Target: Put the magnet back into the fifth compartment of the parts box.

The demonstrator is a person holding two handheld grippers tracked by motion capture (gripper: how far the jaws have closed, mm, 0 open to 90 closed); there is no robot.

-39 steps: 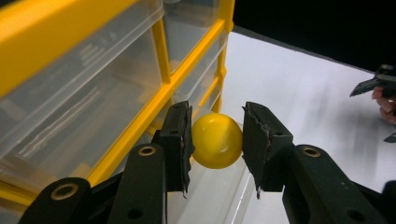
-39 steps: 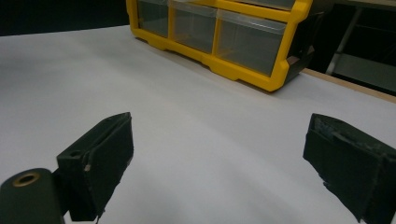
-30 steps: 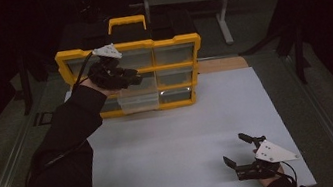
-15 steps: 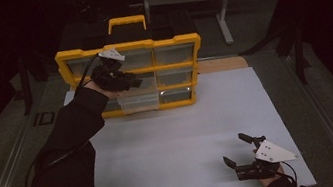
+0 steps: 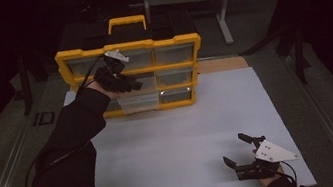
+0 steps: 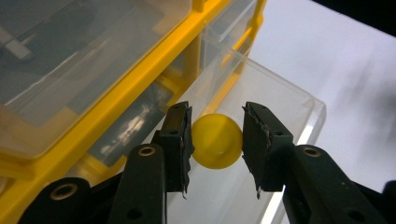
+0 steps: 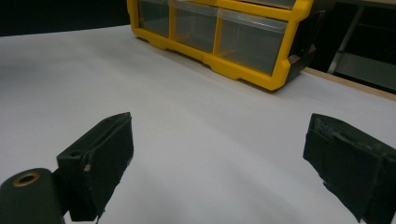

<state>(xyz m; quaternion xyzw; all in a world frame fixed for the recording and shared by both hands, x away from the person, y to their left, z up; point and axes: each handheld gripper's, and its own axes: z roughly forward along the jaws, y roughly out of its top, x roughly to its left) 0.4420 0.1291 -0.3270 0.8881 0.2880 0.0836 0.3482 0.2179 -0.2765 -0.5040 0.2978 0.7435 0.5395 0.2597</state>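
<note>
Left gripper [image 6: 216,142] clamps a small round yellow ball [image 6: 217,141] above the pulled-out clear plastic drawer [image 6: 275,100] of the yellow organizer cabinet [image 5: 127,45], centre frame. Next, likely release it inside. Right gripper [image 5: 246,154], lower right, rests wide open, empty.

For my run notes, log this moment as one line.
left hand-held gripper: shut on yellow ball, over open clear drawer | right hand-held gripper: open, nothing between jaws, above white table

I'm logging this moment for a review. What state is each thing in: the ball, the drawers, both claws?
Yellow ball: clamped between the left claw's pads, over the open drawer.
Clear drawer: pulled out of the yellow organizer.
Other drawers: pushed in.
Left claw: shut on the ball.
Right claw: open, holding nothing, low over the white table.
</note>
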